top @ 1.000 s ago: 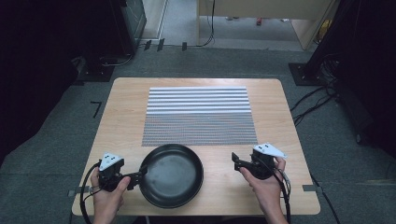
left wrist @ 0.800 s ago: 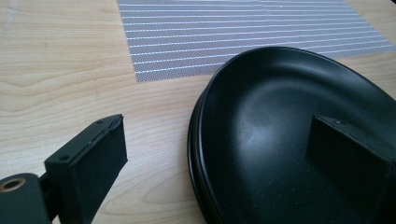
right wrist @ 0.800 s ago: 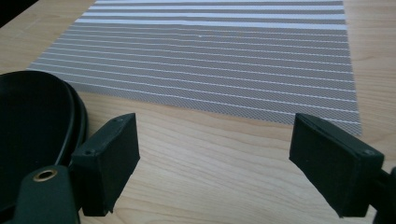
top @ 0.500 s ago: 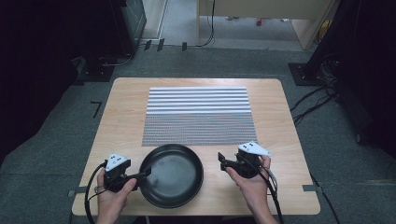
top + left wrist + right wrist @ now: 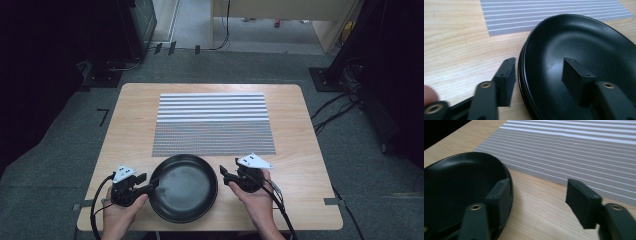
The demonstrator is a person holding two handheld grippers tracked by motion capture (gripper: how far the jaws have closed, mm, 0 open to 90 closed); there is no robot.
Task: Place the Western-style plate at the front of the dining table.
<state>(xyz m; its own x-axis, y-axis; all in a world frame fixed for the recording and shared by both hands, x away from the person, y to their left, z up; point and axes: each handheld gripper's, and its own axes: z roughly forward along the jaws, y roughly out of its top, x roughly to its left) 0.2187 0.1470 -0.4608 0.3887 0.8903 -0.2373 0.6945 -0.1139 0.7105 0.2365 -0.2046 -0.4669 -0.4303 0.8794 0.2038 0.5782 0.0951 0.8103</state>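
My left gripper point(image 5: 150, 186) straddles the left rim of the black pan point(image 5: 185, 187): in the left gripper view one jaw stands outside the rim over bare wood and the other inside the bowl, with a gap showing on both sides, so the jaws are apart and not yet pressing, though they have just been closing around that rim. My right gripper point(image 5: 224, 176) sits at the pan's right edge; in the right gripper view point(image 5: 537, 200) one jaw overlaps the pan's rim and the other hangs over the wood just short of the mat, and these jaws too have just been closing, with a wide gap left. Whether the jaw at the pan actually touches the rim I cannot tell. The pan lies flat at the near edge of the table point(image 5: 125, 125), between my two hands, its far rim just beside the striped mat point(image 5: 212, 122). The mat, grey with white lines, lies flat in the middle of the light wooden top. Around the table I see grey carpet point(image 5: 60, 150), black cables point(image 5: 335, 107) running off to the right, and dark equipment stands in the far corners.
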